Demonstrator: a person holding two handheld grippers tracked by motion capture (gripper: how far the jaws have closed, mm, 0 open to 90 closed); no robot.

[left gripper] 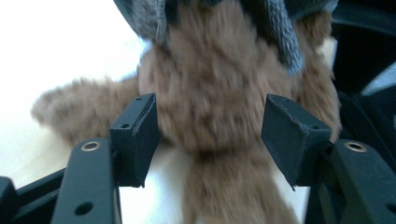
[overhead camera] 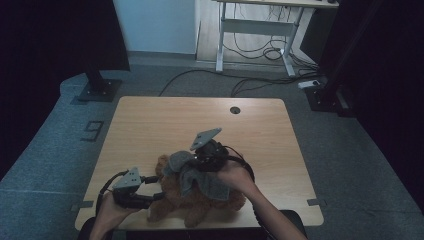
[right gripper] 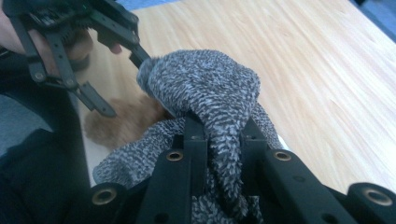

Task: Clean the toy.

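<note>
I have a brown teddy bear (overhead camera: pixel 200 200) lying on the tabletop (overhead camera: pixel 150 125), near the front edge, with a grey knitted cloth (overhead camera: pixel 200 177) draped over it. The cloth looks like a small fuzzy jumper or sock; I cannot tell which.

My right gripper (right gripper: pixel 219 140) has its jaws closed tight on a bunched fold of the grey cloth, and the cloth hangs from it above the bear. My left gripper (left gripper: pixel 210 135) has its jaws open. The bear's furry body sits between them, but the pads do not press on it.

I think both things are soft and light. The cloth is floppy and stretchy, so it will sag and slide where I do not hold it. A thick fold is the best place to pinch it. The bear squashes easily, so I would grab it round the tummy or a leg.

The left gripper view shows me the gap between the pads and the fur, which the high view is too far away to show. The right gripper view shows the pinch on the cloth close up. The high view shows where the bear lies on the tabletop.
</note>
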